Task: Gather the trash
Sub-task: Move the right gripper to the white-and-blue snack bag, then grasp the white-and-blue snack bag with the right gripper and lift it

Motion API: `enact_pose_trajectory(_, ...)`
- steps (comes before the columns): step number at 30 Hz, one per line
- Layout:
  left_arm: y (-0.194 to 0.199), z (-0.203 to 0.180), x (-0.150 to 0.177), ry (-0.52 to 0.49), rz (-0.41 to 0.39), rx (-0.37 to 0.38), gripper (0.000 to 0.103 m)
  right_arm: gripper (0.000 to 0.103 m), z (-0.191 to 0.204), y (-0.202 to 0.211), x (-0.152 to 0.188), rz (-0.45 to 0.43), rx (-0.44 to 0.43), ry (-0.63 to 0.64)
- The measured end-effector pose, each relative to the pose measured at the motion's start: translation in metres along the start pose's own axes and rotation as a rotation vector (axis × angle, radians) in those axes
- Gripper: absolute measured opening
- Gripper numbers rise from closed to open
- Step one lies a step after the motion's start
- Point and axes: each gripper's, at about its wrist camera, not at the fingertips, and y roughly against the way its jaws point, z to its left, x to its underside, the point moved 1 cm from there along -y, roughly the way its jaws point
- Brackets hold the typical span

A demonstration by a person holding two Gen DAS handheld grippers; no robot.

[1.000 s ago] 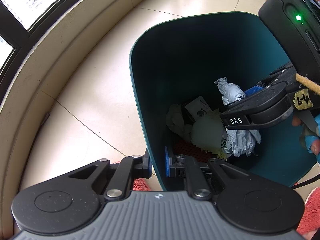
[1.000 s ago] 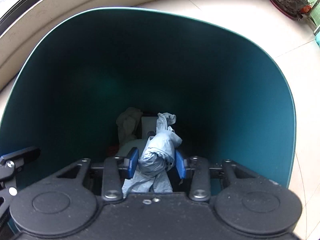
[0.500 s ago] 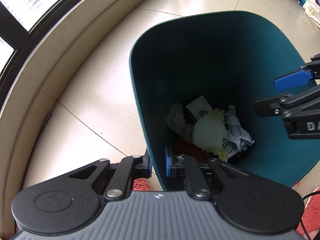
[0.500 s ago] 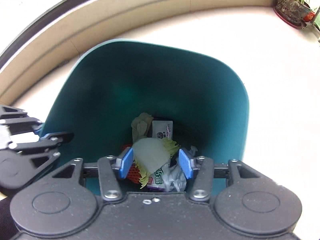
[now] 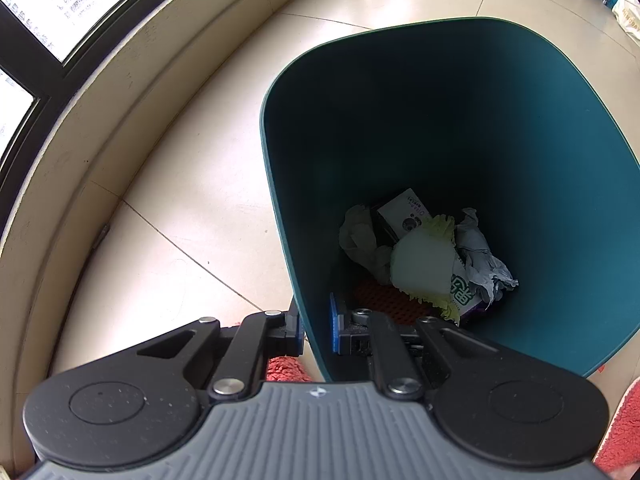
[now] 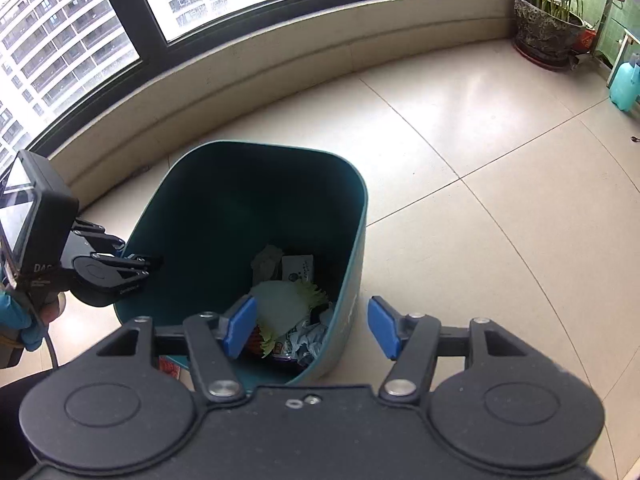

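Observation:
A dark teal trash bin (image 5: 440, 80) stands on the tiled floor. My left gripper (image 5: 316, 330) is shut on its near wall, one blue pad outside and one inside. At the bottom lie a crumpled grey bag (image 5: 480, 256), a pale cabbage leaf (image 5: 424, 268), a white box (image 5: 404, 212) and crumpled tissue (image 5: 360, 240). In the right wrist view my right gripper (image 6: 312, 328) hangs well above the bin (image 6: 240, 184). Its jaws are opening with nothing between the pads. The left gripper (image 6: 148, 264) shows there pinching the bin's left rim.
A curved beige window ledge (image 6: 280, 60) runs behind the bin. A plant pot (image 6: 548, 28) and a teal bottle (image 6: 624, 84) stand at the far right. A red mat (image 5: 620, 432) lies at the bin's foot. Tiled floor (image 6: 480, 200) stretches to the right.
The right gripper let go of the grey bag, which now lies in the bin, then rose and pulled back out of the bin with its jaws widening. The left gripper kept still.

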Motion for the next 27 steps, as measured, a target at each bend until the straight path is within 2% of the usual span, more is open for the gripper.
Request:
enact_pose_trajectory(2, 0.0, 0.0, -0.001, 0.003, 0.003, 0.0, 0.011, 0.065, -0.011, 0.007, 0.008, -0.011, 0.02, -0.011)
enact_pose_trajectory(5, -0.002, 0.0, 0.0, 0.002, 0.002, -0.002, 0.011, 0.075, -0.034, 0.015, 0.023, -0.023, 0.056, -0.046)
enact_pose_trajectory(7, -0.003, 0.0, 0.001, 0.003, 0.0, -0.003, 0.011, 0.075, -0.054, 0.015, 0.034, -0.014, 0.078, -0.082)
enact_pose_trajectory(10, -0.004, 0.0, 0.001, 0.002, 0.004, -0.008, 0.011, 0.079, -0.083, 0.005, 0.051, 0.001, 0.123, -0.138)
enact_pose_trajectory(14, -0.004, -0.002, 0.001, -0.003, 0.005, -0.017, 0.012, 0.093, -0.123, -0.019, 0.076, 0.037, 0.202, -0.193)
enact_pose_trajectory(16, -0.005, -0.003, 0.001, -0.004, 0.006, -0.02, 0.012, 0.096, -0.148, -0.038, 0.094, 0.07, 0.246, -0.263)
enact_pose_trajectory(21, -0.005, -0.004, 0.001, -0.006, 0.005, -0.022, 0.012, 0.096, -0.202, -0.085, 0.144, 0.184, 0.368, -0.459)
enact_pose_trajectory(27, -0.006, -0.005, 0.002, -0.008, 0.006, -0.021, 0.012, 0.096, -0.257, -0.114, 0.194, 0.243, 0.464, -0.716)
